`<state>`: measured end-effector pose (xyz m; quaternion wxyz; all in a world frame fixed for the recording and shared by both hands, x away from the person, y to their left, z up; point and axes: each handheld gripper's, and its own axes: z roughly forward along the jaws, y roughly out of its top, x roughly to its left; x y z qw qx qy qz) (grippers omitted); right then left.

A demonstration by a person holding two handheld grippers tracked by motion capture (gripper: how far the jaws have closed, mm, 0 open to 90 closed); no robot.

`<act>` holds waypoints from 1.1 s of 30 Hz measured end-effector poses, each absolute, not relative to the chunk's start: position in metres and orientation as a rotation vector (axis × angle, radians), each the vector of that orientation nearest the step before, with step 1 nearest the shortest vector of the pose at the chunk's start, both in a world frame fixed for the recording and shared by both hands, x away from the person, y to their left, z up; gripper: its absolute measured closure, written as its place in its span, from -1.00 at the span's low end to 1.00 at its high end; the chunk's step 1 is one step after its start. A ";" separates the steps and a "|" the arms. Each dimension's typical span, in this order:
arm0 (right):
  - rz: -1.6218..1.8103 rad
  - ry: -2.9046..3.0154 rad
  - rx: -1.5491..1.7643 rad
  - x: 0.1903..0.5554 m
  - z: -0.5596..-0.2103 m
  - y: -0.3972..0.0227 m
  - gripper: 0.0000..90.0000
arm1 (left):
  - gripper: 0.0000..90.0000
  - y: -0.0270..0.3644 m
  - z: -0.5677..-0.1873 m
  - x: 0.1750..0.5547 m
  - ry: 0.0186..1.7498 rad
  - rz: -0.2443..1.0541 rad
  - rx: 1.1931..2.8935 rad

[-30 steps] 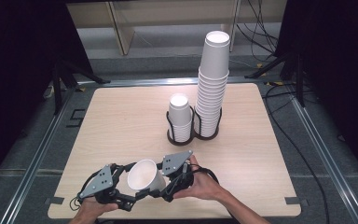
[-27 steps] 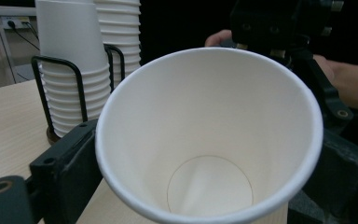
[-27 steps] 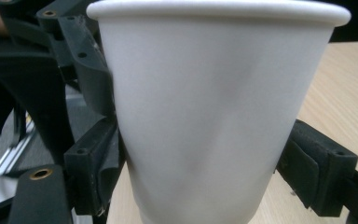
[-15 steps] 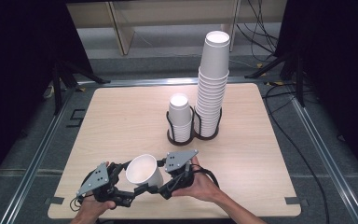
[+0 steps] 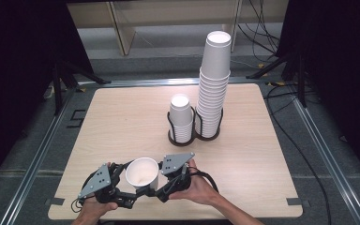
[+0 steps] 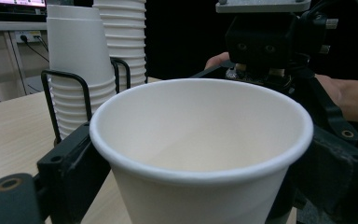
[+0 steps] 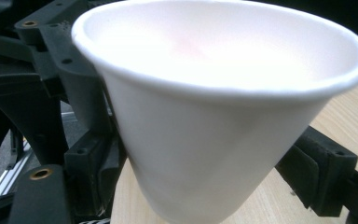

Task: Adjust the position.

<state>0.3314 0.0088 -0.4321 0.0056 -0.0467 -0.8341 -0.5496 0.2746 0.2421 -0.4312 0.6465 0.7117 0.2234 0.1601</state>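
Observation:
A white paper cup [image 5: 142,172] hangs just above the table's near edge, mouth up and tilted. My left gripper [image 5: 132,197] comes in from the left and my right gripper [image 5: 157,190] from the right, and both grip its lower wall. In the left gripper view the cup [image 6: 200,140] sits between the two black jaws of the left gripper [image 6: 191,191], which touch its sides; these jaws have just been opening slightly with the cup still between them. In the right gripper view the cup [image 7: 214,116] is shut in the right gripper [image 7: 205,186].
A black wire holder [image 5: 171,136] stands mid-table with a short stack of cups [image 5: 180,117] and a tall stack [image 5: 213,84]. The wooden table [image 5: 117,122] ends just below my hands. Dark stands and cables surround it.
The cup has shifted a little to the left between the two grippers. Both hands have stayed where they were.

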 end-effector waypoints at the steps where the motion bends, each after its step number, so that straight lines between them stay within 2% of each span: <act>1: -1.730 -2.612 -0.147 0.331 -0.433 0.009 -0.54 | -0.75 0.242 -0.431 0.274 0.504 0.367 1.622; 12: -1.713 -2.580 -0.174 0.331 -0.433 0.008 -0.57 | -0.69 0.242 -0.428 0.272 0.495 0.386 1.613; 14: -1.717 -2.592 -0.171 0.333 -0.433 0.006 -0.66 | -0.69 0.244 -0.427 0.273 0.504 0.394 1.602; 17: -1.688 -2.604 -0.241 0.335 -0.435 0.001 -0.66 | -0.68 0.248 -0.427 0.274 0.539 0.417 1.586; 33: -1.782 -2.685 -0.515 0.348 -0.431 -0.064 -0.64 | -0.68 0.281 -0.435 0.304 0.773 0.666 1.545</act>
